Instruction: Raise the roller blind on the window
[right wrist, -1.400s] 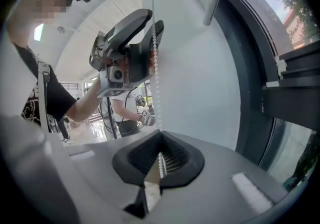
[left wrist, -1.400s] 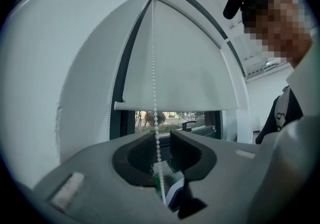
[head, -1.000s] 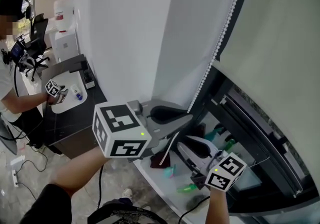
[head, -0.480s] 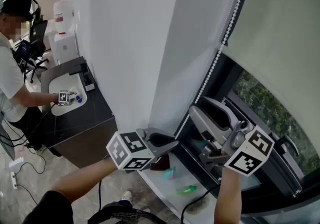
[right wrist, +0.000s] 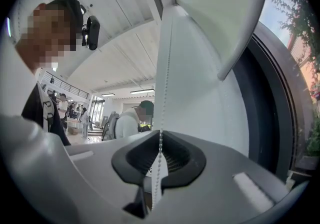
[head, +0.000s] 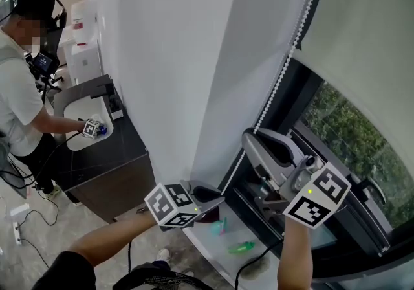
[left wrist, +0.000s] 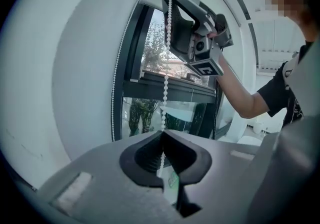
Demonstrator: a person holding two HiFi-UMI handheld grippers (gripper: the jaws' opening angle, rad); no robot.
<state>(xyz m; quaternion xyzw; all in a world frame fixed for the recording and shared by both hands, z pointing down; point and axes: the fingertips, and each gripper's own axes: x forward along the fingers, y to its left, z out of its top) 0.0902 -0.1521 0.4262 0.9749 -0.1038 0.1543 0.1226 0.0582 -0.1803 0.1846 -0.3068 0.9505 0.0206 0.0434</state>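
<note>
— Which step am I on?
— Mid-pull, hand over hand, I'd say. Your left gripper [head: 218,199], low down, is clamped on the white beaded pull chain [head: 282,75]. Higher up the same strand, your right gripper [head: 251,137] has just been closing its jaws onto it. The pale grey fabric roller blind [head: 362,43] covers only the upper part of the dark-framed window [head: 343,127].
— And next?
— Probably let go left, then draw the right down.

Matt grey moulded plastic forms the fingers [left wrist: 90,193] of my left gripper [left wrist: 162,135], their inner pads [left wrist: 146,157] ribbed and dull black, against a bead chain [left wrist: 166,85] of small glossy white plastic beads. The roller blind [head: 362,36] is smooth, matt off-white cloth; the window frame [head: 294,101] looks like dark satin metal and the table [head: 110,146] a polished black slab.
</note>
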